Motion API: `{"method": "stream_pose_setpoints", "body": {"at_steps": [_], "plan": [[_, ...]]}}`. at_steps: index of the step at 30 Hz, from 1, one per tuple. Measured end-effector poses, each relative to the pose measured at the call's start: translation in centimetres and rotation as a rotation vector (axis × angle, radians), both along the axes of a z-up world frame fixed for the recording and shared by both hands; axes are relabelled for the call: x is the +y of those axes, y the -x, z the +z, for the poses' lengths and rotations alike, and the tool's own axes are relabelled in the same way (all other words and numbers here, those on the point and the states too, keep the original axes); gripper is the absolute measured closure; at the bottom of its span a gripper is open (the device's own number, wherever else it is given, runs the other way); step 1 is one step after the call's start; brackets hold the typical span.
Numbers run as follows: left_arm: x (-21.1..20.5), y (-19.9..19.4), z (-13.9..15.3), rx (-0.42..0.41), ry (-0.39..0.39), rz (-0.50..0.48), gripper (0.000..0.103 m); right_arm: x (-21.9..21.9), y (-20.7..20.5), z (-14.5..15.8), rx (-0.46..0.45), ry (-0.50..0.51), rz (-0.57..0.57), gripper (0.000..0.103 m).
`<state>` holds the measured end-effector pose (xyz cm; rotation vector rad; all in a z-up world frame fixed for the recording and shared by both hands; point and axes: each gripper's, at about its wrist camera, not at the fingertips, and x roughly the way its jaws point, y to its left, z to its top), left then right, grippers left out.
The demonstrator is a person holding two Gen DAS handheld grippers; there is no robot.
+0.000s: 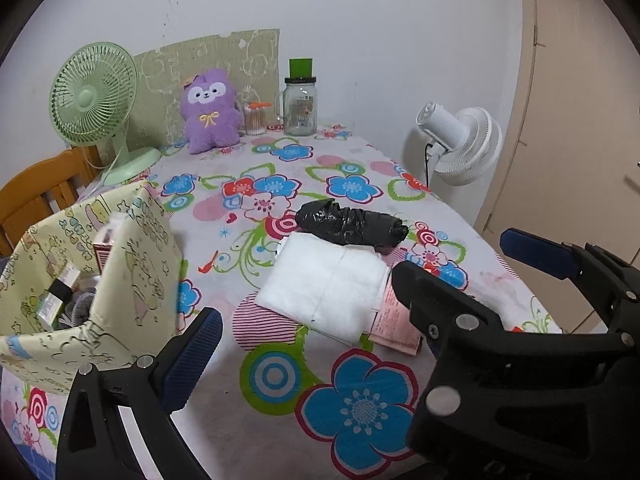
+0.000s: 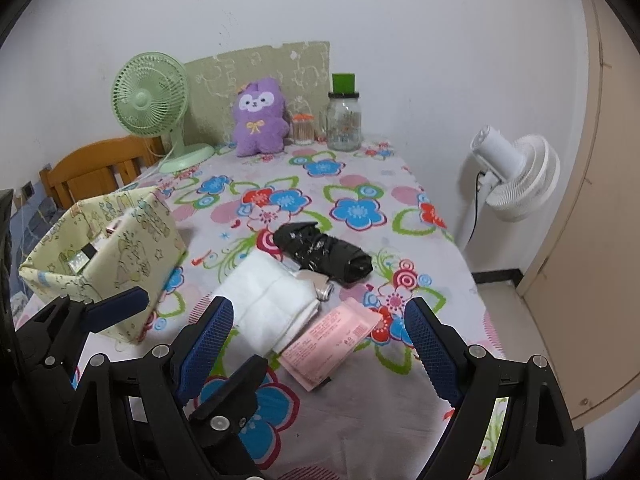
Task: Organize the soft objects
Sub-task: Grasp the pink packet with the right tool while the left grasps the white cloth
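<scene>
The right gripper [image 2: 320, 344] stands wide, nothing between its blue pads [image 2: 208, 344] — a pink packet [image 2: 332, 344] lies on the cloth just ahead of the gap. The left gripper [image 2: 136, 312] sits just to its left, near a yellow fabric box [image 2: 120, 248]; how wide it is set I cannot tell, since the right one's black finger covers part of it. Just past the packet lies a folded white cloth [image 2: 264, 300], touching it, and beyond that a folded black umbrella [image 2: 324, 252]. Far ahead, against the wall, a purple plush [image 2: 260, 120] sits upright between a green fan [image 2: 152, 100] and a glass jar [image 2: 344, 124]. Off the table [image 2: 360, 420] to the right stands a white fan [image 2: 516, 172].
</scene>
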<state>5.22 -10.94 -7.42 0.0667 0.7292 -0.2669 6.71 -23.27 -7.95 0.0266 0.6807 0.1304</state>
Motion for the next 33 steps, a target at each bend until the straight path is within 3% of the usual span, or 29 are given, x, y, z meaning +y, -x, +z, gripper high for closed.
{"method": "stream_pose_setpoints", "body": {"at_steps": [19, 27, 33], "plan": [[-1.2, -4.2, -3.1, 0.049, -0.057, -0.004, 0.004, -2.4, -3.5, -3.5, 0.094, -0.036, -0.087, 0.014], [-1.7, -6.0, -4.5, 0.099, -0.065, -0.016, 0.02, -2.6, -4.5, -4.6, 0.127, -0.042, -0.1, 0.013], [-1.8, -6.2, -4.9, 0.102, -0.073, -0.032, 0.045, -2.4, -4.8, -5.1, 0.151, -0.047, -0.105, 0.013]]}}
